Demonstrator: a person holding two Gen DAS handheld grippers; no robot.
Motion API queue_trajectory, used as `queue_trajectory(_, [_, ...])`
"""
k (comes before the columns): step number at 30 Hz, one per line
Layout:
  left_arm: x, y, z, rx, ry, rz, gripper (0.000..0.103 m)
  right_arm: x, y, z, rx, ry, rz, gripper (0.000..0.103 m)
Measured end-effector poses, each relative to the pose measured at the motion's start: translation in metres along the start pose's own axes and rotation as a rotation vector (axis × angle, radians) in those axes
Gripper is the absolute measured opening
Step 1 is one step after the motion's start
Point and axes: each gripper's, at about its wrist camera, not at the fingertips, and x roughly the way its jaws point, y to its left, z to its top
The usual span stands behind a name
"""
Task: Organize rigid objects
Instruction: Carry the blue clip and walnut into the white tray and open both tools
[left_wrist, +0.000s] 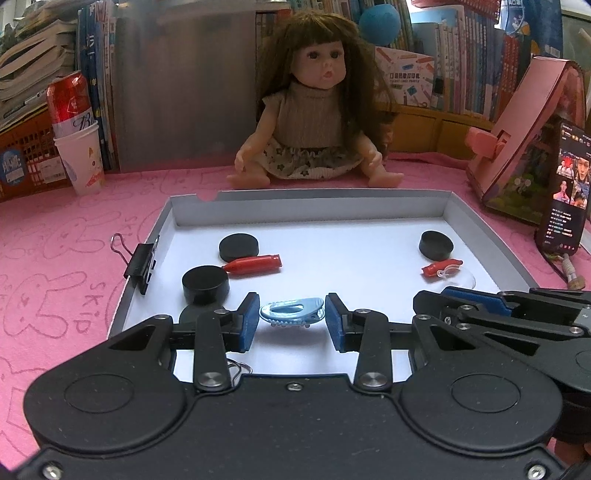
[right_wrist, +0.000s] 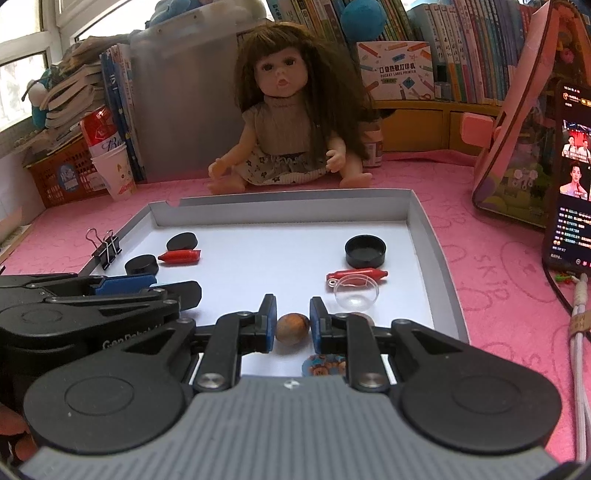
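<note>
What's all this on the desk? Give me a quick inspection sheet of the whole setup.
Surface: pink cloth under a white tray.
Job's things: black caps, red whistles, blue clip, brown ball, clear dome, all in the tray.
Clutter: binder clip on the tray's edge, doll, cup, can.
Grippers: left gripper open around the blue clip; right gripper open around the brown ball.
Cables: white cord below the phone.
Surroundings: books.

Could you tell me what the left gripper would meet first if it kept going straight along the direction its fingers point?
Most likely the blue hair clip, which lies on the white tray right between the open left gripper fingers. Depth is hard to judge, but nothing else appears nearer in that line.
</note>
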Motion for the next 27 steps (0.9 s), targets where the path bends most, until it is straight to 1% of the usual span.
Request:
queue_trajectory(8, [0.0044,0.0011,-0.0007,-0.006,0.013,-0.002,0.037,0.0027,-0.0005,-0.0009,0.003,0.004,0.004,0.029])
queue_trajectory(20, [0.0075,0.0015,-0.0012,-0.007,0.018,-0.002,0.037,0.0042,0.0003,0.0001,-0.004,0.01,0.004,0.029])
queue_trajectory(21, [0.0077,0.0015,-0.001,-0.008,0.019,-0.003,0.037,0.004,0.0006,0.0009,-0.005,0.01,0.004,0.03])
queue_trajectory(22, [0.0081,0.0018,-0.0008,-0.01,0.021,-0.005,0.037,0.0037,0.0008,0.0018,-0.006,0.009,0.004,0.034])
queue_trajectory(23, [0.0081,0.0019,-0.0002,-0.013,0.023,-0.007,0.037,0.0032,0.0012,0.0026,-0.007,0.007,0.005,0.04])
queue_trajectory(27, [0.007,0.0046,0.0017,-0.036,0.031,-0.022,0.039,0.0,0.0019,0.0051,-0.01,-0.002,0.004,0.045])
